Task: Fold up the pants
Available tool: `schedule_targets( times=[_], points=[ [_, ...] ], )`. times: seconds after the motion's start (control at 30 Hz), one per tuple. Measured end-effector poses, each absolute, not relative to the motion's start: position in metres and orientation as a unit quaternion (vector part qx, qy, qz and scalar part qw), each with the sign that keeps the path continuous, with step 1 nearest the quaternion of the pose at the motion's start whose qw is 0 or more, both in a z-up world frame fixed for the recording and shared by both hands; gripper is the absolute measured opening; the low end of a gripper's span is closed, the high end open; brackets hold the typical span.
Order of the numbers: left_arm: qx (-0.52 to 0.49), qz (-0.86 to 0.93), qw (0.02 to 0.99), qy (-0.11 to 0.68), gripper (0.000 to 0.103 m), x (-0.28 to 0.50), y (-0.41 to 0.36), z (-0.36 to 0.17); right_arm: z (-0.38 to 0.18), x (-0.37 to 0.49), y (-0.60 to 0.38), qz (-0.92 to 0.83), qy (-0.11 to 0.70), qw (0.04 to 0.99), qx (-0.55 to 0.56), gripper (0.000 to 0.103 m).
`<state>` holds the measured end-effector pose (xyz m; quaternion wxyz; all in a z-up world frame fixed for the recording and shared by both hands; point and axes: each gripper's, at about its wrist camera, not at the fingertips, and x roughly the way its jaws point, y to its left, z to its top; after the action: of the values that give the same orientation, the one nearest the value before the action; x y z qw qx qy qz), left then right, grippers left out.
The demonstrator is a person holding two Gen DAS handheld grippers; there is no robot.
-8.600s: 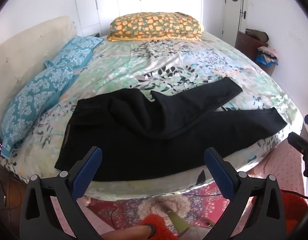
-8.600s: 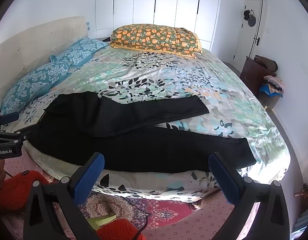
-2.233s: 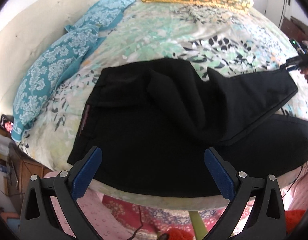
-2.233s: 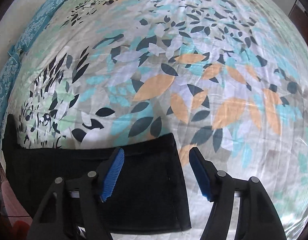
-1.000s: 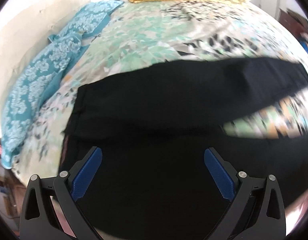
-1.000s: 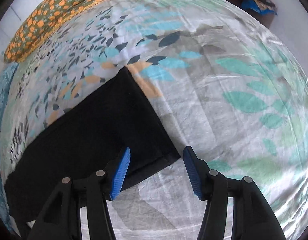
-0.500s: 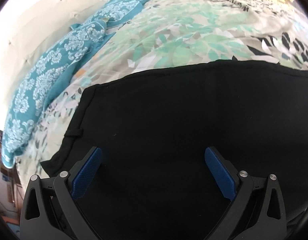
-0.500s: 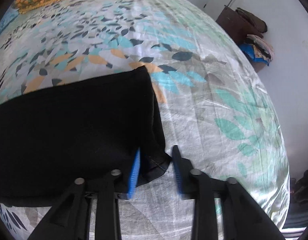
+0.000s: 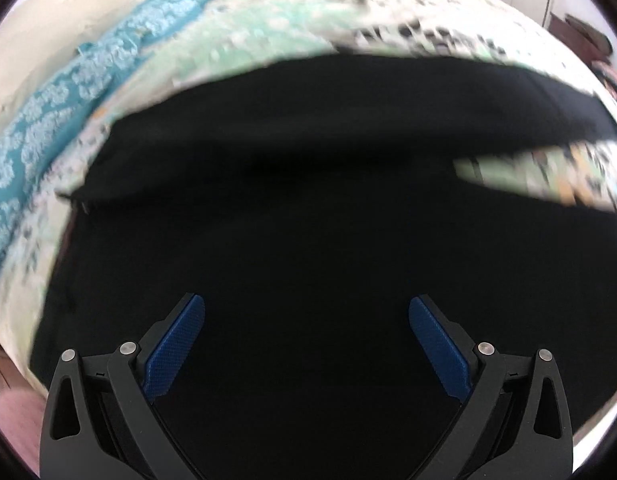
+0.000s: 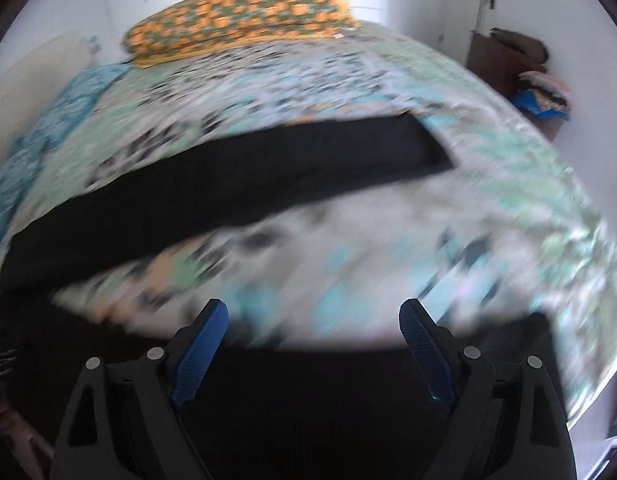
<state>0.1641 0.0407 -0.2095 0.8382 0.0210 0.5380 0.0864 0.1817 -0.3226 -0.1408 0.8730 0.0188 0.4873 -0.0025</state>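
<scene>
Pants (image 10: 236, 184), black, lie spread near the bed's (image 10: 508, 208) front edge with legs splayed apart, while the left gripper (image 9: 306, 340) hovers spread and empty over the seat and the right gripper (image 10: 312, 336) is opening with nothing between its pads, so a shallow pinch could drag one layer and skew the fold.

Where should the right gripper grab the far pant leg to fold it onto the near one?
Grip the far pant leg at its hem end, coming from the right. That squared end lies flat and free on the bedspread. The right gripper is opening, empty.
</scene>
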Motion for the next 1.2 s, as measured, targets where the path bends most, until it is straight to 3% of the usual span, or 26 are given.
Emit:
schedule_targets(
  times=[0.2, 0.33, 0.5, 0.6, 1.2],
  points=[
    [0.001, 0.069, 0.85, 0.522, 0.103, 0.151, 0.038, -0.218, -0.167, 0.134, -0.23, 0.064, 0.502, 0.862, 0.016, 0.089],
    [-0.005, 0.056, 0.858, 0.511, 0.103, 0.149, 0.041, -0.22, -0.184, 0.125, -0.19, 0.09, 0.501, 0.859, -0.062, 0.097],
    [0.0, 0.057, 0.86, 0.507, 0.103, 0.149, 0.039, -0.22, -0.206, 0.122, -0.183, 0.087, 0.525, 0.842, -0.089, 0.097],
    [0.002, 0.058, 0.859, 0.509, 0.103, 0.151, 0.038, -0.22, -0.211, 0.119, -0.187, 0.082, 0.522, 0.843, -0.101, 0.102],
    [0.009, 0.054, 0.856, 0.513, 0.103, 0.15, 0.041, -0.221, -0.219, 0.12, -0.193, 0.095, 0.507, 0.853, -0.085, 0.103]
  ],
)
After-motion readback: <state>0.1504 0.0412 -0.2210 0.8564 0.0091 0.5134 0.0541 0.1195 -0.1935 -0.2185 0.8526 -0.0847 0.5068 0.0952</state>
